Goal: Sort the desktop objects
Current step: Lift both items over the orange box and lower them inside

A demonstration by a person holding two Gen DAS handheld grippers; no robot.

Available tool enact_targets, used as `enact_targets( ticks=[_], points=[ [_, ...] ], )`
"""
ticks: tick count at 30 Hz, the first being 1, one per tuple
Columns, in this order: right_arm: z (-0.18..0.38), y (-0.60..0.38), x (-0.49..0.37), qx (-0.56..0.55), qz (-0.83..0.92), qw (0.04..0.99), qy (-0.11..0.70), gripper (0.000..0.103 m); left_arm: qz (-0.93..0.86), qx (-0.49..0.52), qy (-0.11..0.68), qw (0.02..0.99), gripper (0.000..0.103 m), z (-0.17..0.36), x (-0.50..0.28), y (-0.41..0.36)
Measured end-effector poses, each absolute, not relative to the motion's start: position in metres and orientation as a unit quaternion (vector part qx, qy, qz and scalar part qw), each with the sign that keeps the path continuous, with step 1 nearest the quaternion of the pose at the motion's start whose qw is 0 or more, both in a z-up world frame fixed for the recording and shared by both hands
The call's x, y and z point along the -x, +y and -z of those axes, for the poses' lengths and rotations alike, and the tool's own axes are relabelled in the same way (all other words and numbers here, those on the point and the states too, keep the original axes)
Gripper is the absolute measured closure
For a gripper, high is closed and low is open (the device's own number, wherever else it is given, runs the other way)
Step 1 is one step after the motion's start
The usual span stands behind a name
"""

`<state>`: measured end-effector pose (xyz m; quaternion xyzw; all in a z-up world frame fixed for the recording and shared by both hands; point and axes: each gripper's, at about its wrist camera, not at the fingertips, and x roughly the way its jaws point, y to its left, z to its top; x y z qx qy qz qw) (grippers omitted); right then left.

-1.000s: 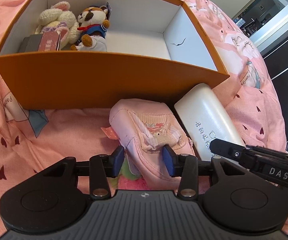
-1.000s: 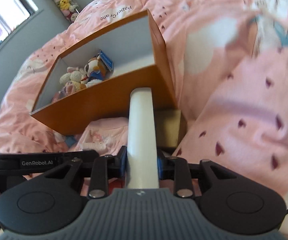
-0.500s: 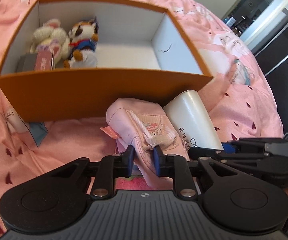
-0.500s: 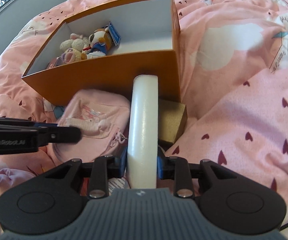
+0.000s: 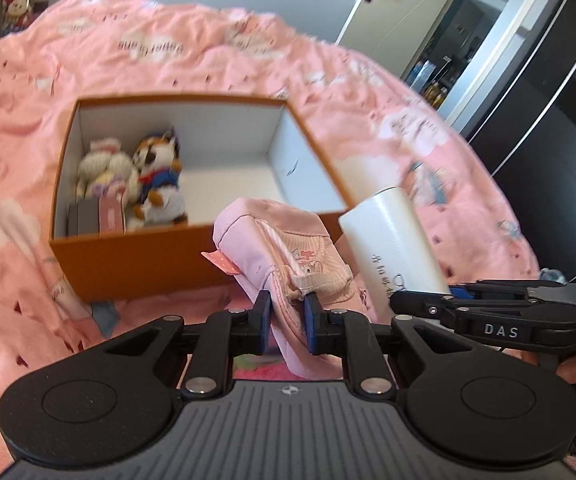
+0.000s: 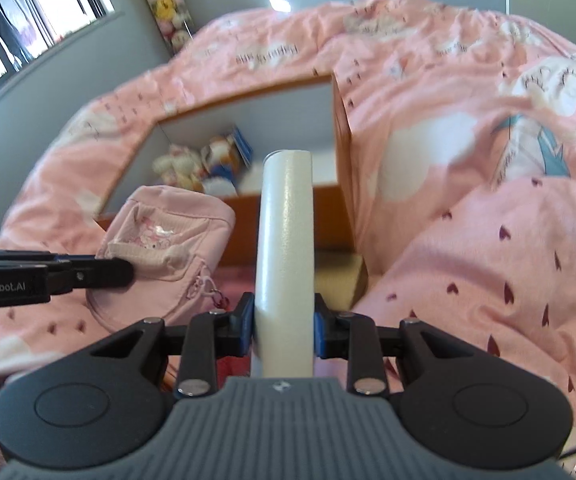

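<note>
My left gripper (image 5: 286, 312) pinches a fold of the pink fabric pouch (image 5: 272, 240), its jaws still closing on it. The pouch hangs off the bed in front of the orange box (image 5: 136, 264). To its right, my right gripper (image 6: 284, 320) is shut on a long white case (image 6: 286, 240) that points at the box's near right corner. The left wrist view shows the white case (image 5: 391, 236) beside the pouch. In the right wrist view the pouch (image 6: 168, 236) hangs left of the case, with the left gripper (image 6: 124, 272) at its side.
The orange box (image 6: 343, 184) is open-topped and white inside. It holds a cream plush rabbit (image 5: 104, 168), a plush in blue (image 5: 156, 176) and a small grey box (image 5: 82, 220) at its left end. A tan block (image 6: 339, 280) lies by its right corner. The pink bedcover (image 5: 447, 184) lies all around.
The left jaws have closed from wide apart onto the pouch. Both grippers have risen, lifting the pouch and the white case off the bedcover, and more of the box's inside shows.
</note>
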<state>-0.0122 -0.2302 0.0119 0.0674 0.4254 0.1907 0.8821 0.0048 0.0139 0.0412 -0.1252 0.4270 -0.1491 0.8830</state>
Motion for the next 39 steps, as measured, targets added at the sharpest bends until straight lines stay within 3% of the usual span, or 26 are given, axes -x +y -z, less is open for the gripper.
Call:
enact_targets(
  ticks=[9, 18, 30, 39],
  points=[
    [-0.051, -0.212, -0.016, -0.073, -0.228, 0.897, 0.371, 0.073, 0.135, 0.113, 0.376, 0.91, 0.084, -0.079, -0.022, 0.029],
    [-0.057, -0.193, -0.111, -0.102, -0.232, 0.889, 0.382, 0.073, 0.082, 0.115, 0.366, 0.92, 0.084, -0.077, -0.071, 0.057],
    [0.038, -0.14, -0.209, -0.038, -0.17, 0.847, 0.501, 0.073, 0.063, 0.131, 0.397, 0.906, 0.084, -0.043, -0.107, 0.076],
    [0.077, -0.115, -0.226, 0.008, -0.148, 0.835, 0.53, 0.072, 0.067, 0.134, 0.408, 0.901, 0.084, -0.032, -0.112, 0.08]
  ],
)
